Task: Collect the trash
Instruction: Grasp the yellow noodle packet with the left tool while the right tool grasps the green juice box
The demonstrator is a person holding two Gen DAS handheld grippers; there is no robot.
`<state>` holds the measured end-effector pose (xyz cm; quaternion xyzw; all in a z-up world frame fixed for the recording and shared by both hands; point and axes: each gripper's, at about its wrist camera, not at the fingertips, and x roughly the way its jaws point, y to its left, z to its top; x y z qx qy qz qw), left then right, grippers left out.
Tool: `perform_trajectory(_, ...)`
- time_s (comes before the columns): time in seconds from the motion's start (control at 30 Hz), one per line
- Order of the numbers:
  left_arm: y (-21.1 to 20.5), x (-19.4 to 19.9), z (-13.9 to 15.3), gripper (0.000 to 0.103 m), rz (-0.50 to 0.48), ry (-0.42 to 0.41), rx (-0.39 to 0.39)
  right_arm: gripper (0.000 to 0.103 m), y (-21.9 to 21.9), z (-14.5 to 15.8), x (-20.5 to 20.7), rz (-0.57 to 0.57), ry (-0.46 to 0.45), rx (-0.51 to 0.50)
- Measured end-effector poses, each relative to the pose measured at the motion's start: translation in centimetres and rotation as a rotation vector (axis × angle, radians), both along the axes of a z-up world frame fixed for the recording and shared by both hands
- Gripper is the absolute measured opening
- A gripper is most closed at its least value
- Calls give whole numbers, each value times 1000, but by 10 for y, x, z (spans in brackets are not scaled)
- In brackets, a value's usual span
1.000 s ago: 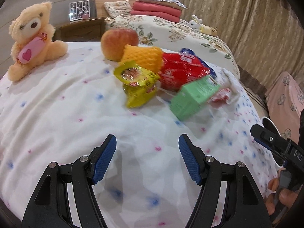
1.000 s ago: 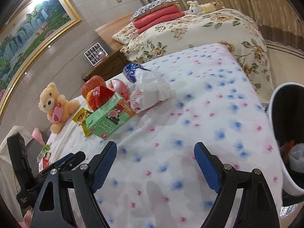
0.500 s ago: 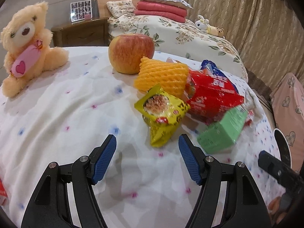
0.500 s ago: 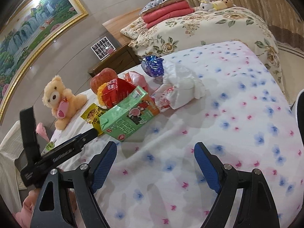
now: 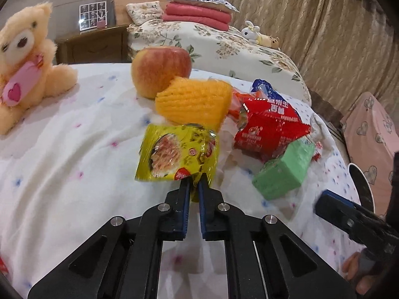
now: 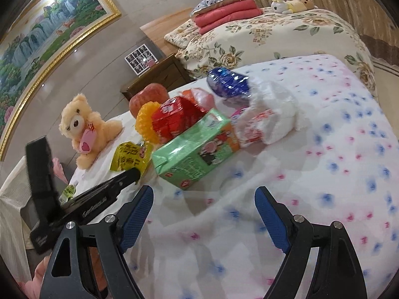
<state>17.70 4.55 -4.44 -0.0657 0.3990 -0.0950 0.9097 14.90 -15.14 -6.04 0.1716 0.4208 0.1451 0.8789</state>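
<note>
Jaws on your left gripper (image 5: 194,184) are pinching together on the lower edge of the yellow snack wrapper (image 5: 174,154), which is standing up just beyond the tips, over the flowered bedspread (image 5: 74,174). Far off to the left of those jaws a teddy bear (image 5: 22,67) is sitting on the cover. Straight ahead, past the wrapper, an orange foam fruit net (image 5: 194,104) is lying against an apple (image 5: 159,69). Ahead and to the right of the jaws a red snack bag (image 5: 269,129) is resting, with a green carton (image 5: 284,172) just beside it on its near side. At the far right your right gripper (image 6: 204,214) is showing only as a blue-tipped finger. From its own camera you are holding that gripper with its jaws spread wide apart and gripping nothing, hovering above the bedspread. Left of them, the left gripper is clamping the yellow wrapper; directly ahead of the gap the green carton is lying on its side; ahead and slightly right, a crumpled white tissue wad (image 6: 274,114) is sitting with a blue foil wrapper (image 6: 229,84) touching its far side.
</note>
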Motion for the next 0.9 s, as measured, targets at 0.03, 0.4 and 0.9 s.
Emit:
perform_trajectory(0.03,3,-4,0,6,5,3,-7,85,5,-1,2,2,3,-1)
perform_trajectory(0.4,18,-30,-2,6,26,6,-35,85,42,-8,28,-111,5,-8)
perform_trajectory(0.9,2,-43,0,5,-30,-1,-52,20,3,-5,-10,-59,57,-74)
